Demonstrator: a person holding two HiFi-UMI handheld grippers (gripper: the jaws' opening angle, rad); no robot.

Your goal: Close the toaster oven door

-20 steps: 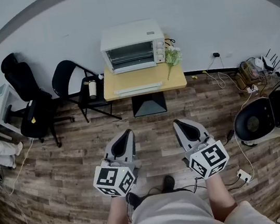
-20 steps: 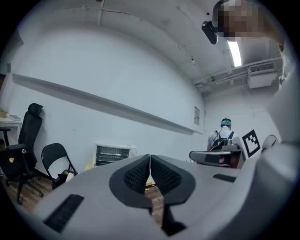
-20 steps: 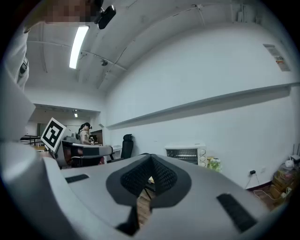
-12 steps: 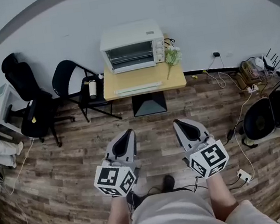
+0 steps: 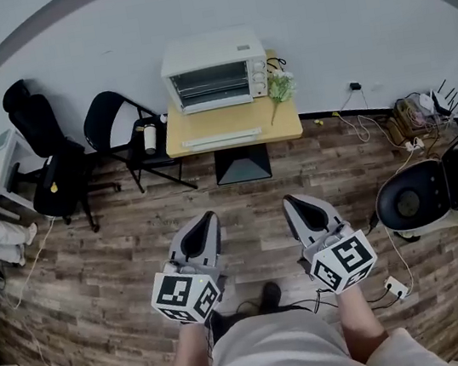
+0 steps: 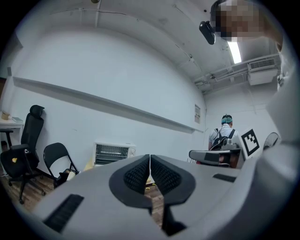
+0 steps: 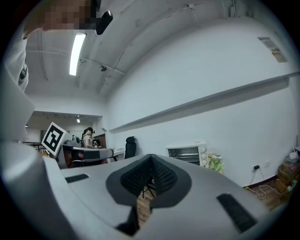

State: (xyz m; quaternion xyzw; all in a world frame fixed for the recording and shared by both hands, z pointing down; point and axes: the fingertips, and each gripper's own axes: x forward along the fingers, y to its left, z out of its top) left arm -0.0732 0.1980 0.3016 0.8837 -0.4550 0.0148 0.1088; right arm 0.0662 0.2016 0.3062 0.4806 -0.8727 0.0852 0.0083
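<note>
The white toaster oven (image 5: pixel 214 72) stands at the back of a small wooden table (image 5: pixel 280 126) against the far wall. Its front shows the wire rack, and a white bar (image 5: pixel 222 139) lies near the table's front edge, seemingly the lowered door's rim. My left gripper (image 5: pixel 205 222) and right gripper (image 5: pixel 293 203) hover side by side over the wood floor, far short of the table, both shut and empty. The oven shows small beyond the shut left gripper (image 6: pixel 150 161) as the toaster oven (image 6: pixel 112 153), and beyond the shut right gripper (image 7: pixel 151 161) as the toaster oven (image 7: pixel 187 153).
A black folding chair (image 5: pixel 117 127) with a pale bottle (image 5: pixel 150 137) stands left of the table, a black office chair (image 5: pixel 44 155) further left. A plant sprig (image 5: pixel 280 88) sits beside the oven. A black round seat (image 5: pixel 420 195), cables and a power strip (image 5: pixel 394 285) lie to the right.
The head view has shifted slightly, so the oven and table sit a little higher in the picture. Both grippers keep the same place and stay shut.
</note>
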